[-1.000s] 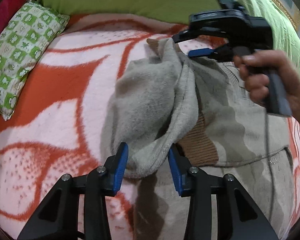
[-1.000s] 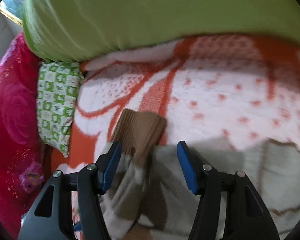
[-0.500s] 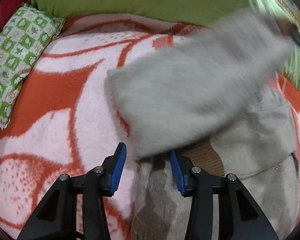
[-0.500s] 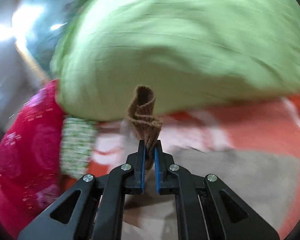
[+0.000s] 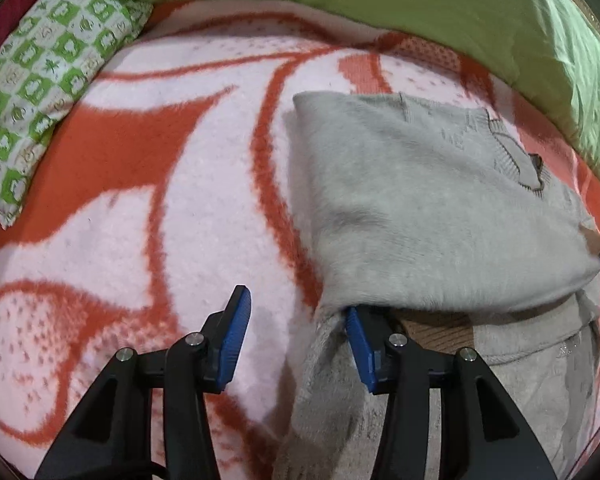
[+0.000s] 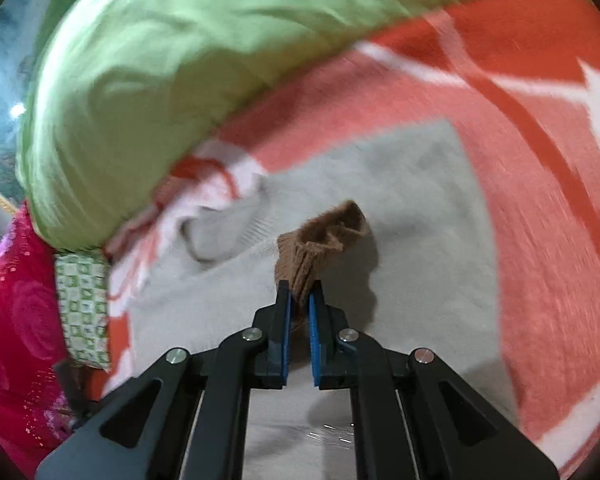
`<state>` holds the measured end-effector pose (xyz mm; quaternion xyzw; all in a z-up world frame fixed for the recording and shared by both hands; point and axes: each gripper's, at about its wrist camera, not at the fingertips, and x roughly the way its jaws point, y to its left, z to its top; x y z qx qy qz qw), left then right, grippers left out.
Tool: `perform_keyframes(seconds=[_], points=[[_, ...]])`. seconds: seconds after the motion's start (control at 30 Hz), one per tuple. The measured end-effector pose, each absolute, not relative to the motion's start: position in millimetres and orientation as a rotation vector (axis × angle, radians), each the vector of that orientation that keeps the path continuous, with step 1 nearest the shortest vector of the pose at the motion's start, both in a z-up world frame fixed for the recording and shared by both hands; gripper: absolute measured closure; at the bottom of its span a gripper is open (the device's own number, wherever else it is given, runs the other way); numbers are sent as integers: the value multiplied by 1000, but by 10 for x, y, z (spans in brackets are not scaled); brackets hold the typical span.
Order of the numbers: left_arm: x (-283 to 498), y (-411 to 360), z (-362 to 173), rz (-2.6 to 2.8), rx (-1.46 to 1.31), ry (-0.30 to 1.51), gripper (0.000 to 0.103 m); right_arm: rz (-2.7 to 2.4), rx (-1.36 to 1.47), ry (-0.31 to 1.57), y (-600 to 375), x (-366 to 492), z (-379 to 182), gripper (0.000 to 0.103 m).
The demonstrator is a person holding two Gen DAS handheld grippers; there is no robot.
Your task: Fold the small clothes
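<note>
A small grey sweater (image 5: 420, 208) lies on the blanket, with one sleeve drawn across its body toward the right. My right gripper (image 6: 299, 300) is shut on that sleeve's brown ribbed cuff (image 6: 324, 236) and holds it above the sweater (image 6: 400, 280). In the left wrist view the cuff (image 5: 596, 240) shows at the far right edge. My left gripper (image 5: 296, 320) points down at the sweater's near left corner, its jaws opening. Its right finger (image 5: 360, 344) is tucked under the sweater's fold; mostly bare blanket lies between the jaws. The brown hem (image 5: 436, 330) peeks out under the fold.
An orange and white blanket (image 5: 160, 200) covers the bed. A big green bolster (image 5: 380, 4) runs along the far side, and a green checked pillow (image 5: 40, 92) lies at the left. Red flowered fabric (image 6: 16, 320) is at the left in the right wrist view.
My right gripper shut on the brown cuff and swept the sleeve from the left to the right across the sweater. The bunched cloth left my left jaws, which spread wider.
</note>
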<state>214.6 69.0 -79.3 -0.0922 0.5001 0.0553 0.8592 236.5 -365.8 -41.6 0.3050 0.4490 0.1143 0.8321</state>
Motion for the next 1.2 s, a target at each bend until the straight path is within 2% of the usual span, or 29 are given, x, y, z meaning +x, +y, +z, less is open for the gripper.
perform_keyframes(seconds=[0.13, 0.27, 0.43, 0.53, 0.67, 0.9, 0.93, 1.0, 1.03, 1.07, 1.1, 1.13, 1.17, 1.2], points=[[2160, 688, -844, 130, -230, 1069, 54, 216, 643, 999, -3706, 2323, -627, 94], [2151, 687, -857, 117, -243, 1076, 54, 215, 627, 904, -3772, 2226, -398, 94], [2153, 716, -890, 134, -268, 1090, 53, 183, 595, 1024, -3731, 2286, -706, 94], [2168, 776, -908, 144, -295, 1096, 48, 188, 585, 1046, -3696, 2257, -761, 94], [2166, 912, -955, 132, -393, 1107, 47, 148, 581, 1078, -3777, 2238, -834, 94], [2000, 836, -760, 60, -330, 1121, 46, 131, 581, 1034, -3906, 2060, -455, 90], [1963, 835, -716, 48, -335, 1111, 46, 135, 560, 1013, -3894, 2052, -382, 88], [1941, 799, -647, 40, -335, 1093, 41, 138, 523, 1010, -3842, 2107, -370, 68], [1947, 775, -636, 39, -332, 1091, 40, 131, 508, 1025, -3815, 2171, -419, 48], [1962, 750, -638, 41, -325, 1094, 40, 137, 509, 1032, -3787, 2221, -476, 42], [1989, 718, -653, 48, -316, 1103, 40, 144, 515, 1037, -3771, 2255, -529, 42], [2029, 685, -681, 56, -306, 1112, 40, 159, 537, 1057, -3747, 2319, -626, 50], [2071, 654, -742, 73, -284, 1136, 40, 165, 548, 1068, -3710, 2348, -663, 76], [2107, 649, -807, 100, -263, 1156, 40, 164, 553, 1090, -3689, 2372, -712, 91]])
